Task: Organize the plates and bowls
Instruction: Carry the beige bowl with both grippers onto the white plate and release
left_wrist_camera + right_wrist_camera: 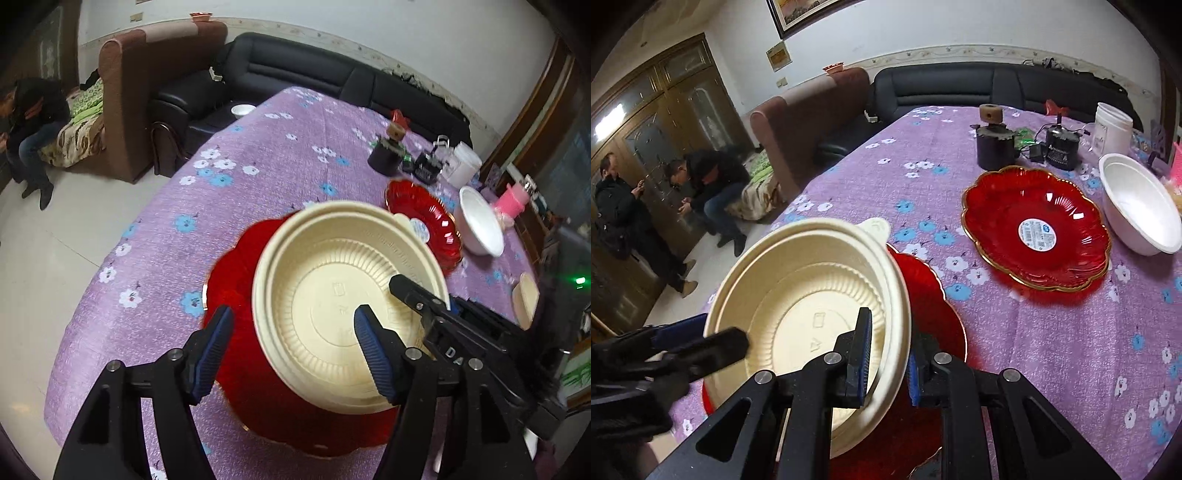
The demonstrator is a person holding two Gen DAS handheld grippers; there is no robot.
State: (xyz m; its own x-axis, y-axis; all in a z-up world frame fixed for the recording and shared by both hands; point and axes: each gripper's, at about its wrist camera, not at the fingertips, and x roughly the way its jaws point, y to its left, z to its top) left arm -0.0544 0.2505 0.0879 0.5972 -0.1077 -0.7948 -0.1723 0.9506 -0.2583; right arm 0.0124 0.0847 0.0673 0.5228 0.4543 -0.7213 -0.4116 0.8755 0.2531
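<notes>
From the left wrist view, the left gripper (293,325) reaches in from six o'clock, tilted down, its jaws spread wide. One blue pad sits inside the cream plastic bowl (332,291); the other hangs over the near red plate (236,280) at nine o'clock, gripping nothing. The bowl hides most of that plate. The right gripper (424,295) enters from four o'clock at the bowl's rim, its outer finger hidden. A second red plate (424,218) and a white bowl (480,225) lie at two o'clock on the purple floral tablecloth (258,155).

From the right wrist view, the right gripper (888,354) rises from six o'clock, pinching the cream plastic bowl's (798,291) tilted wall. The left gripper (713,345) blurs in at nine o'clock. The near red plate (931,306) is mostly covered.
</notes>
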